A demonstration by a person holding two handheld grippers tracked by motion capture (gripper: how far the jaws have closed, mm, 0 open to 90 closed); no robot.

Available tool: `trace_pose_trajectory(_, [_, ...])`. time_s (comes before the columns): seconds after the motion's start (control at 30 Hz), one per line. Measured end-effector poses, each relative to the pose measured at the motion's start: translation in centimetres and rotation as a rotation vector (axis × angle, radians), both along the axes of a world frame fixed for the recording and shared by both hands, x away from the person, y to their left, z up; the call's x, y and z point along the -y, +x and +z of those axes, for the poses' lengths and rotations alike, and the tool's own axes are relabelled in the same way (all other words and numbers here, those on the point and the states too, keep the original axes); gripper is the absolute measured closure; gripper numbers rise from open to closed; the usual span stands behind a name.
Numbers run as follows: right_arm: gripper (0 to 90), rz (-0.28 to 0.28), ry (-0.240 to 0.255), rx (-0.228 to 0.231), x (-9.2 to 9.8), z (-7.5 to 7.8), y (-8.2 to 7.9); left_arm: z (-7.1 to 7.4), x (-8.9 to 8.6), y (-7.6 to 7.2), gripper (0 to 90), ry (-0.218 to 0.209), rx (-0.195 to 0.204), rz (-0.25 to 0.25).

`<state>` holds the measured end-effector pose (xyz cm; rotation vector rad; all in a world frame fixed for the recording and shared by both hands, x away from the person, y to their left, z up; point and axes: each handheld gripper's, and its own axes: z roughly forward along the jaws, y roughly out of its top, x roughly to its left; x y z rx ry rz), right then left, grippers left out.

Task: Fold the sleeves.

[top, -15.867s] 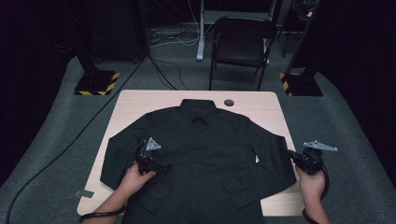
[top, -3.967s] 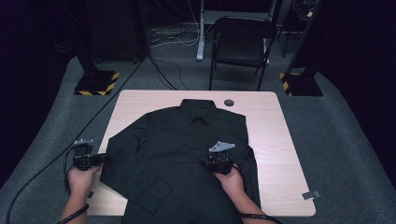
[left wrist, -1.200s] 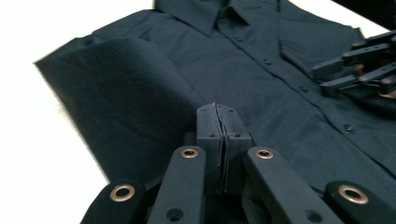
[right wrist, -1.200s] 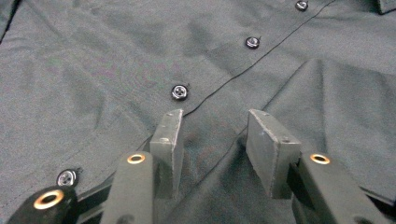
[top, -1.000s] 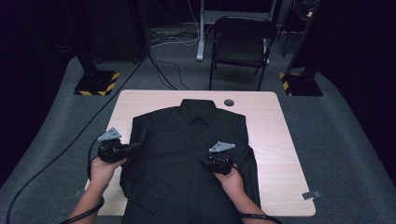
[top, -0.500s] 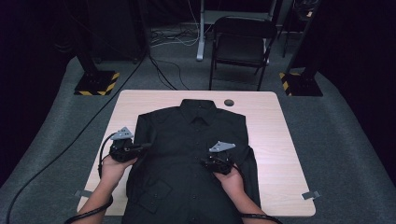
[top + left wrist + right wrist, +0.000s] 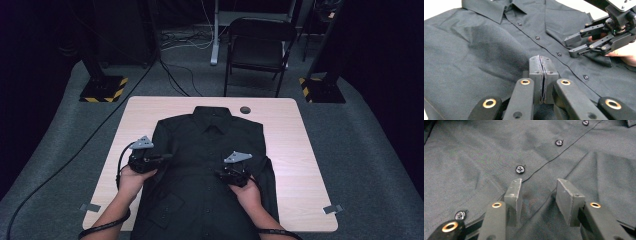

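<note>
A black button-up shirt [image 7: 210,145] lies face up on the wooden table [image 7: 300,150], collar at the far side. My left gripper [image 7: 166,157] is over the shirt's left half. In the left gripper view it [image 7: 541,62] is shut, with a thin layer of the dark sleeve cloth pinched between its pads. My right gripper [image 7: 221,175] rests on the shirt's right front beside the folded-in right sleeve. In the right gripper view it [image 7: 539,192] stands open, jaws apart over the cloth next to the button line [image 7: 520,169]. That gripper [image 7: 571,46] also appears in the left gripper view.
A small dark round object [image 7: 245,109] lies on the table beyond the collar. A black folding chair [image 7: 260,50] stands behind the table. Two stands with yellow-black bases [image 7: 102,89] flank it, and cables run across the grey floor.
My left gripper has moved right, from the table's left side onto the shirt, drawing the left sleeve in over the body. The right gripper has stayed in place.
</note>
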<state>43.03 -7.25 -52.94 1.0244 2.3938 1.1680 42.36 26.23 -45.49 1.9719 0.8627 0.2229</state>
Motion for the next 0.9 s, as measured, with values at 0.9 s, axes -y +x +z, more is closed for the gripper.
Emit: trace_pose_trajectory(0.9, [56.2,0.0,0.0,0.0,0.0,0.0,0.0,-1.6,4.3,0.9,87.9,0.058,-0.02,-0.04])
